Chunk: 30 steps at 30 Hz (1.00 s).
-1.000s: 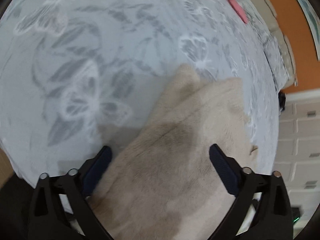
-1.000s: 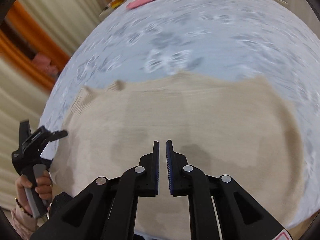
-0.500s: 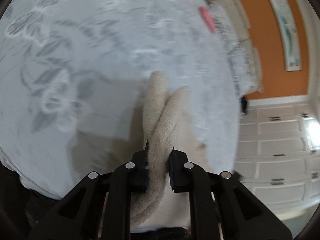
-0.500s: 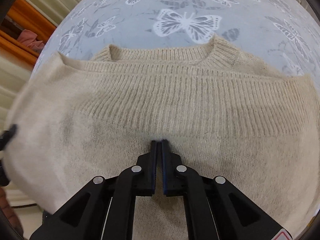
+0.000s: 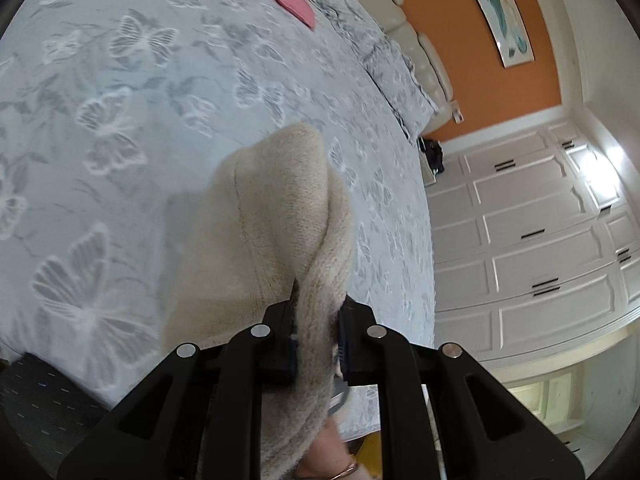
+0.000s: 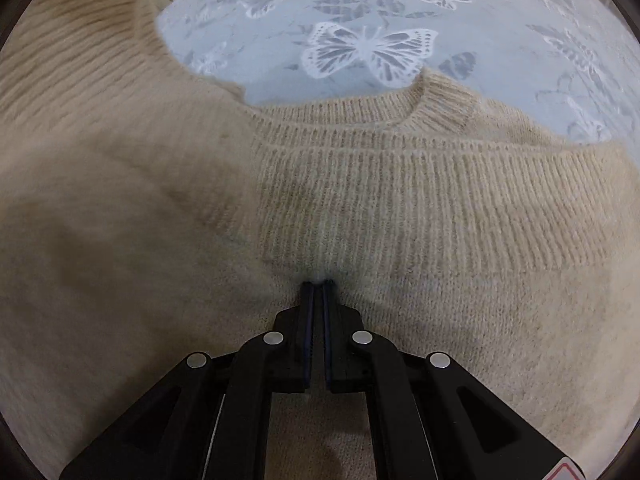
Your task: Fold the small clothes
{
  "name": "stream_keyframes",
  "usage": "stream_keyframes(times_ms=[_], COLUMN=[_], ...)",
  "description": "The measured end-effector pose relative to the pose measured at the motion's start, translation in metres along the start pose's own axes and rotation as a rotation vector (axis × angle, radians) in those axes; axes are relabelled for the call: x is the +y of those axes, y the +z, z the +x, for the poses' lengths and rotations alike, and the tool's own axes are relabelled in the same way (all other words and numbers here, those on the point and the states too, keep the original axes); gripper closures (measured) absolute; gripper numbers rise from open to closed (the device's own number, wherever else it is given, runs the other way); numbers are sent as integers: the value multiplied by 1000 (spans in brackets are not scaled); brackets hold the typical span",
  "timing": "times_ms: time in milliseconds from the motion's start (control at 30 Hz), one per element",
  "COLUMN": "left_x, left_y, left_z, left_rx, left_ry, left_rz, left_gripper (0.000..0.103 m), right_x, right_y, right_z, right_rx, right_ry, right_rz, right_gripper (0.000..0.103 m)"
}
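left gripper [image 5: 317, 322] clamping beige sweater [image 5: 276, 216], butterfly bedspread [image 5: 120, 100]

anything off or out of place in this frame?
Nothing damaged or spilled. The beige sweater lies partly on the butterfly bedspread, one side bunched and lifted in the left gripper; the right gripper is shut and presses on the knit. A pink item lies near the pillows.

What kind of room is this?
Most likely a bedroom: a bed with a butterfly-print bedspread, matching pillows against a padded headboard, and white built-in wardrobes.
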<state>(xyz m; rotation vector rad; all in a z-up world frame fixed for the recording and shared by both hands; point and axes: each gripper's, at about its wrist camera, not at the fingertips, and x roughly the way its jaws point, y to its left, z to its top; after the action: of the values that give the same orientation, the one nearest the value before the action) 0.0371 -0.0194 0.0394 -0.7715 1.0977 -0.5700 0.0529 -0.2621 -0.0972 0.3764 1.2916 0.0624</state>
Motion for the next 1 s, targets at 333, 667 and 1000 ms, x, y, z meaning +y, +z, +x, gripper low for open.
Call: stream_keyframes(times_ms=[333, 667, 1000], left_x=[-70, -60, -62], left_y=[-50, -125, -115], left_z=[103, 184, 93], left_rx=[121, 231, 57], left_ry=[110, 171, 297], left_rz=[132, 236, 417], left_gripper=[89, 44, 14], right_x=[-161, -228, -212], right_y=[-75, -130, -113], right_z=[-109, -133, -151], right_rx=[-192, -240, -291], right_ry=[236, 204, 318], right_rz=[359, 442, 410], right_gripper=[83, 78, 39])
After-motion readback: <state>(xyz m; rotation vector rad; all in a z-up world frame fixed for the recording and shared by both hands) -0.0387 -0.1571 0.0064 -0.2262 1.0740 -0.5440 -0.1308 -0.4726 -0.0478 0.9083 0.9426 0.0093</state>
